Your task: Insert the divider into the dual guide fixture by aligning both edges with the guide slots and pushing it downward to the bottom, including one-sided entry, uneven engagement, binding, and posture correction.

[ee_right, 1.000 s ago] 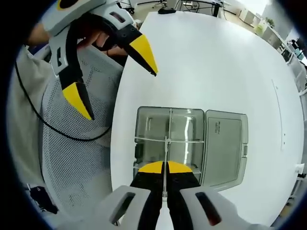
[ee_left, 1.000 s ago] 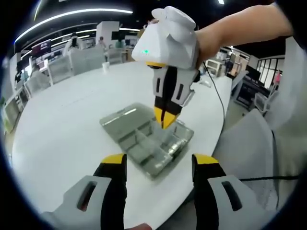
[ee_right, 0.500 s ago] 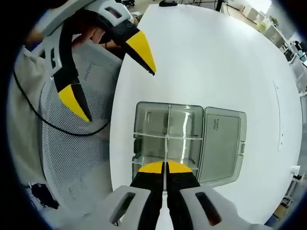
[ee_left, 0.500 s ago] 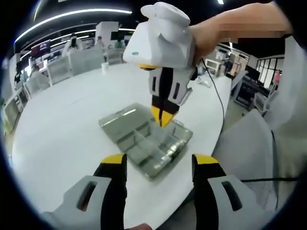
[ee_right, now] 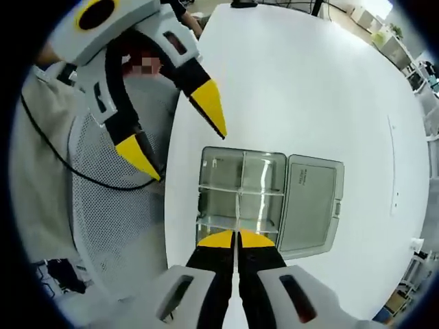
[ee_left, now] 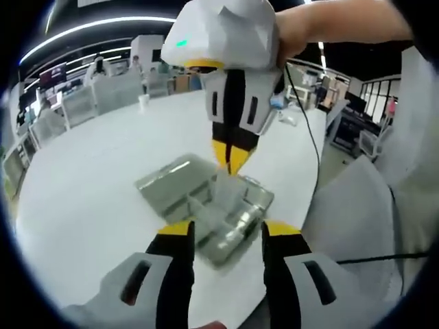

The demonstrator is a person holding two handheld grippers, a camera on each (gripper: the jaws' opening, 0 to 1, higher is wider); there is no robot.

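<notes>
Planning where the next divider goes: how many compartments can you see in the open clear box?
4 visible in the clear box: two far ones, side by side, and two middle ones. The right gripper covers the near end, so more may be hidden.

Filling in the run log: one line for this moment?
right gripper: shut on divider | over box | left gripper: open, beside box | lid: open

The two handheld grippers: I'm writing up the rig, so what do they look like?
Both match. The right gripper has a faceted white housing with a small green light, black arms with white inserts, and a claw ending in pointed yellow tips; a black cable trails from it. The left gripper shows the same white body, a yellow round mark, black arms and yellow tips.
</notes>
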